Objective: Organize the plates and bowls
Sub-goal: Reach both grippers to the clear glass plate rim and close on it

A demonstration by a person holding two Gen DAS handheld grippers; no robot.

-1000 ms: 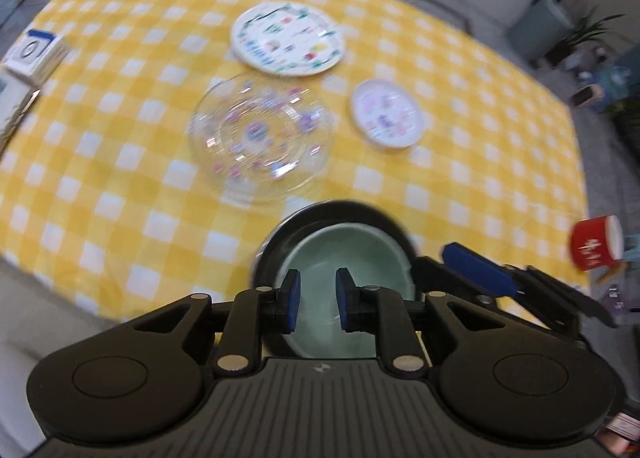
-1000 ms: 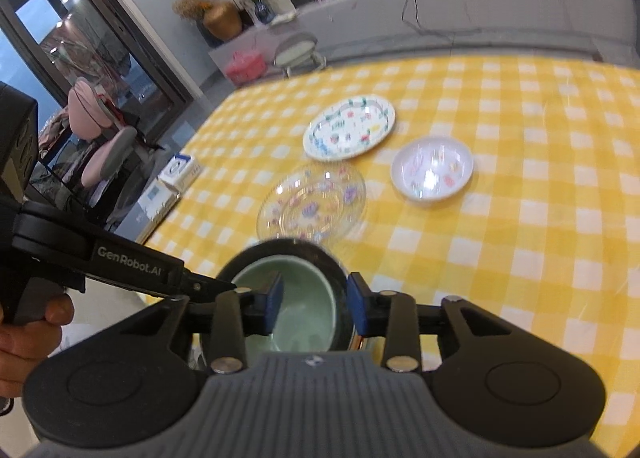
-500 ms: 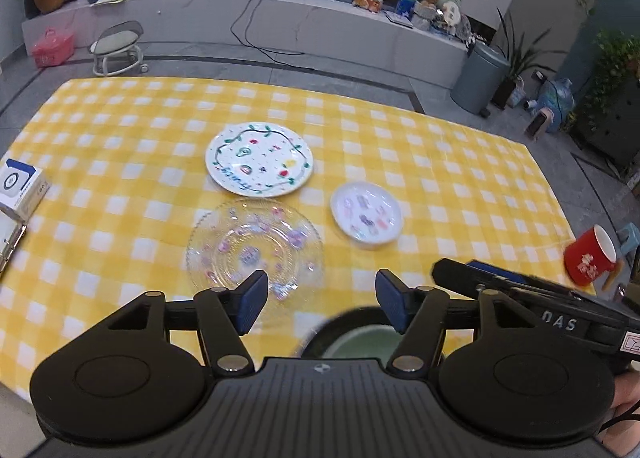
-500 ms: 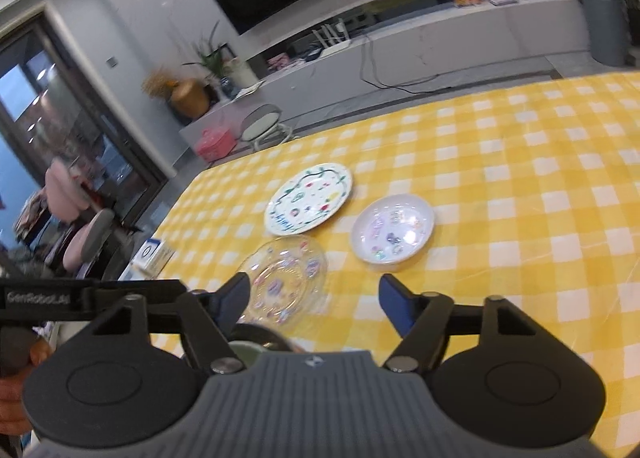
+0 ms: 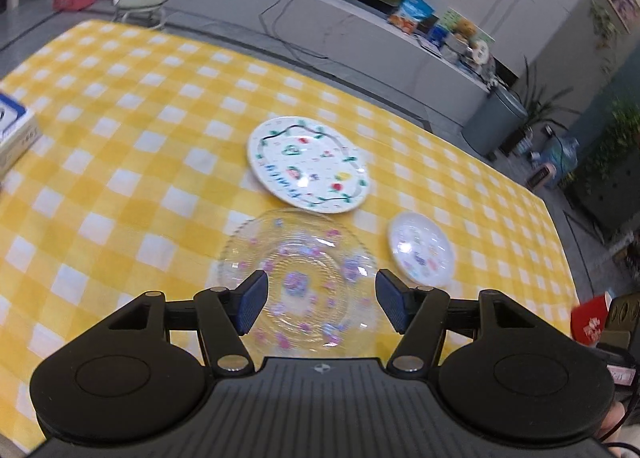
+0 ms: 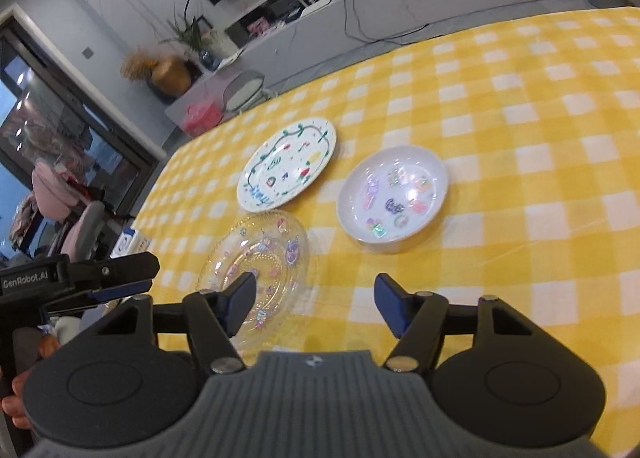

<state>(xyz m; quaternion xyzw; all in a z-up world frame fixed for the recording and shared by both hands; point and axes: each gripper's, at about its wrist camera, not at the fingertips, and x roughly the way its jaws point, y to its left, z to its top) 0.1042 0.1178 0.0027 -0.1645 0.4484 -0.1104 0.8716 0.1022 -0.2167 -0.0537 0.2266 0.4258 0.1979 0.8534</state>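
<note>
Glass plate [image 5: 298, 278] lies on counter [image 5: 120, 161] between spread left tool [image 5: 318, 308] fingers, untouched; painted plate [image 5: 306, 163] at 12 o'clock, small bowl [image 5: 422, 248] at 3; right tool [image 6: 316, 308] closing, empty, likely lining up a stack

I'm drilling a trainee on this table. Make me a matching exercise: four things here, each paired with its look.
Things:
1. big plate
2. glass plate
3. small dish
4. mug

Looks:
A. clear, with purple flowers
B. red
C. white, with a green vine border
D. white, with stickers inside

Pairs: 1-C, 2-A, 3-D, 4-B
</note>
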